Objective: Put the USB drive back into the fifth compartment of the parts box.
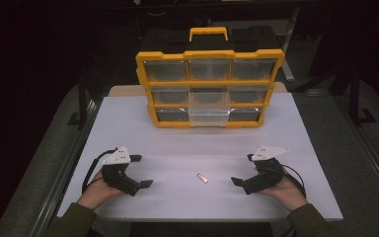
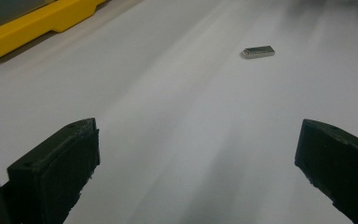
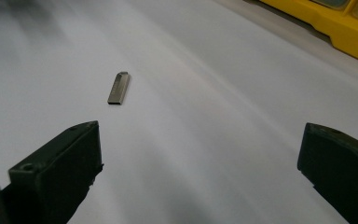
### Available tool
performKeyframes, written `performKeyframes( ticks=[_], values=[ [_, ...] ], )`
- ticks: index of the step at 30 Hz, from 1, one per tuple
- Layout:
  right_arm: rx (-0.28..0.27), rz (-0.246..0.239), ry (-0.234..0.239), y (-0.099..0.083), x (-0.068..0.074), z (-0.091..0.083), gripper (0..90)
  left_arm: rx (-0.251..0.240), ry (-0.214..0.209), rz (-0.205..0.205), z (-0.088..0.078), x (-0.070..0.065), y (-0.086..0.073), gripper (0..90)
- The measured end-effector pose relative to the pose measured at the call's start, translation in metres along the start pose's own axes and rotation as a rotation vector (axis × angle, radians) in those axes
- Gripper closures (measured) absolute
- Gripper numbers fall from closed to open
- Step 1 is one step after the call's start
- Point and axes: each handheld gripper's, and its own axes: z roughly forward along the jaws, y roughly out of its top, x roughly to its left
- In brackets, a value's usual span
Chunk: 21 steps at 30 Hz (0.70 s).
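A small metal stick (image 1: 203,178), flat and silvery, lies alone on the white table (image 1: 177,133), well in front of a yellow organizer box (image 1: 208,86) that stands upright at the far side with its clear drawers facing the person. The middle drawers (image 1: 208,106) of the lower two rows sit pulled out a little from the box's face. The left gripper (image 1: 139,171) rests low on the table to the left of the stick, held in the left hand (image 1: 98,190), its jaws spread wide apart and holding nothing. The right gripper (image 1: 244,171) sits to the right of the stick in the right hand (image 1: 286,190), its jaws likewise wide apart and empty. Bare tabletop lies between each gripper and the stick (image 2: 258,52), and between the stick (image 3: 119,88) and the box.
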Motion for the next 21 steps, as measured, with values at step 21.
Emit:
performKeyframes(
  ticks=[21],
  values=[
    [0.016,-0.002,0.019,0.0061,0.0036,0.0,0.0,-0.015,-0.016,-0.012,-0.0008,0.0003,-0.0014,0.0]
  ],
)
